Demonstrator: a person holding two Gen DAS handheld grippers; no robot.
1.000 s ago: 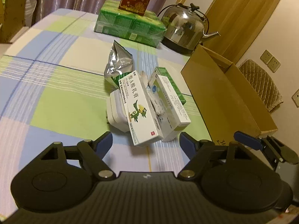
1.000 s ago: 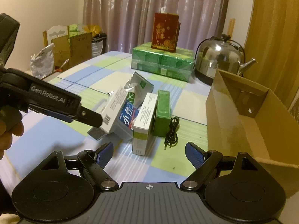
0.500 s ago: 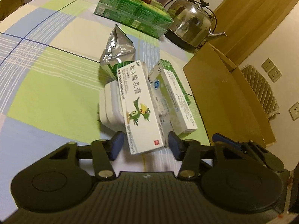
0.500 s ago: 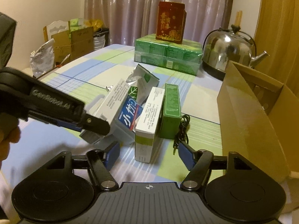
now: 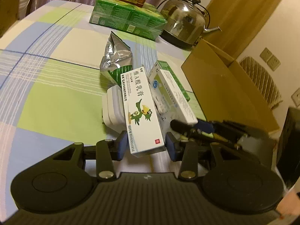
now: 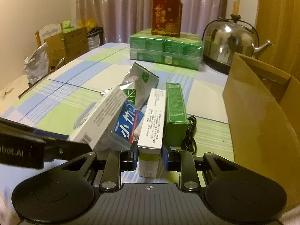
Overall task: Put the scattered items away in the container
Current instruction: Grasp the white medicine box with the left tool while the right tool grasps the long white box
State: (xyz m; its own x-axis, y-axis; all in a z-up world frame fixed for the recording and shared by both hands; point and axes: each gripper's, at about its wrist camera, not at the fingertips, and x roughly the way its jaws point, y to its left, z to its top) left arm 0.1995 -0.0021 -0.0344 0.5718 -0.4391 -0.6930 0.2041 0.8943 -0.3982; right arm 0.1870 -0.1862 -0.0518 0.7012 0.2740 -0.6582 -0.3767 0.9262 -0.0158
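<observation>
Grabbing two boxes at once, one per gripper: this is the pick step, nothing is in the container yet as far as these views show.

Left gripper (image 5: 144,147): jaws have just been closing, now clenched on the near end of the white box with the green bird (image 5: 141,110), pads touching both long sides. That box lies on top of the pile, leaning over a white plastic block (image 5: 112,110).

Right gripper (image 6: 149,155): jaws have just been closing too, now grasping the near end of the white box with the green end panel (image 6: 152,125). It lies between the blue-and-red pack (image 6: 127,127) and the dark green box (image 6: 176,108), touching both. A black cable (image 6: 190,131) lies just beside the green one.

Cardboard box (image 6: 258,112) stands open-topped at the right of the pile, near it, on the checked bench (image 5: 56,101).

Next move, my read: lift both straight up before swinging right, since each grasped box touches its neighbours and a sideways drag would likely pull the pile along. The two grippers sit close together, so stagger the carry; right goes first, being nearer the container wall, and must clear its rim.
</observation>
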